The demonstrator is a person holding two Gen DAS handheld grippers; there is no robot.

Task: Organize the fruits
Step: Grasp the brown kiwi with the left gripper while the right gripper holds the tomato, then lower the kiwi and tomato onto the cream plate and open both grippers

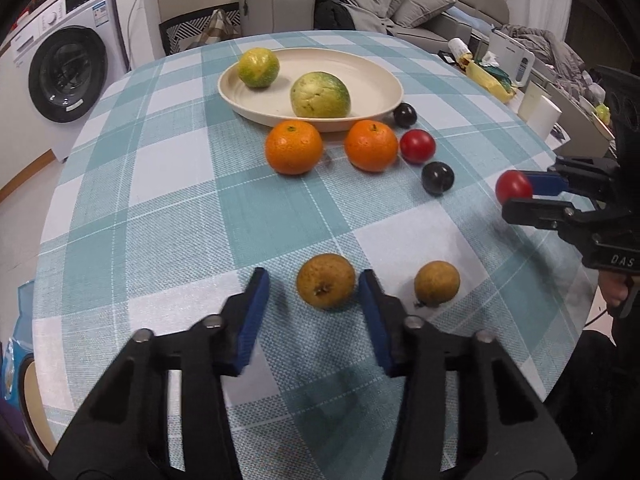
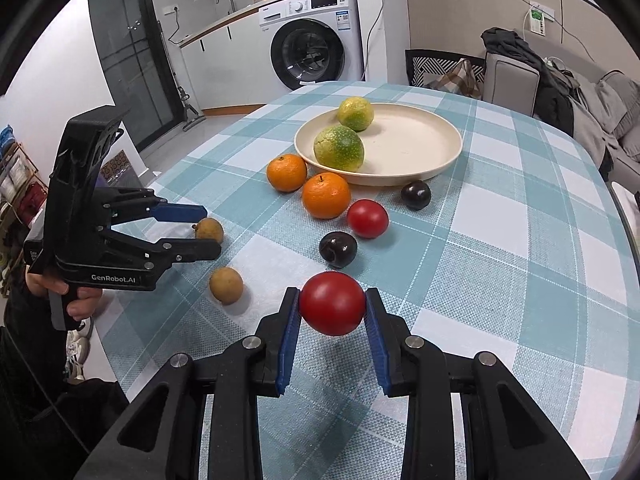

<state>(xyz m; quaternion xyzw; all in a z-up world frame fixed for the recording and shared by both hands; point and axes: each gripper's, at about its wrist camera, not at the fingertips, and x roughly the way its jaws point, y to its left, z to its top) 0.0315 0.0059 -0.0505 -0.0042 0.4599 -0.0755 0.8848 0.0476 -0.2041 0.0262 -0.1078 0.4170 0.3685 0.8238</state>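
Left view: my left claw (image 1: 314,292) gapes wide, empty, straddling a pear (image 1: 325,286); two green citrus (image 1: 320,95) sit in the plate (image 1: 384,76).
Right view: my right claw (image 2: 332,308) grips a tomato (image 2: 332,303) above the table (image 2: 520,240).
Left to do: oranges (image 2: 326,195), plums (image 2: 338,249), most fruit still loose.

Checked-cloth table (image 2: 500,240) bears plate (image 2: 440,156), oranges (image 2: 326,195), plums (image 2: 338,249).

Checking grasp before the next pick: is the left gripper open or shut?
Open: the left gripper has its jaws spread either side of a brown fruit, not clamping it.
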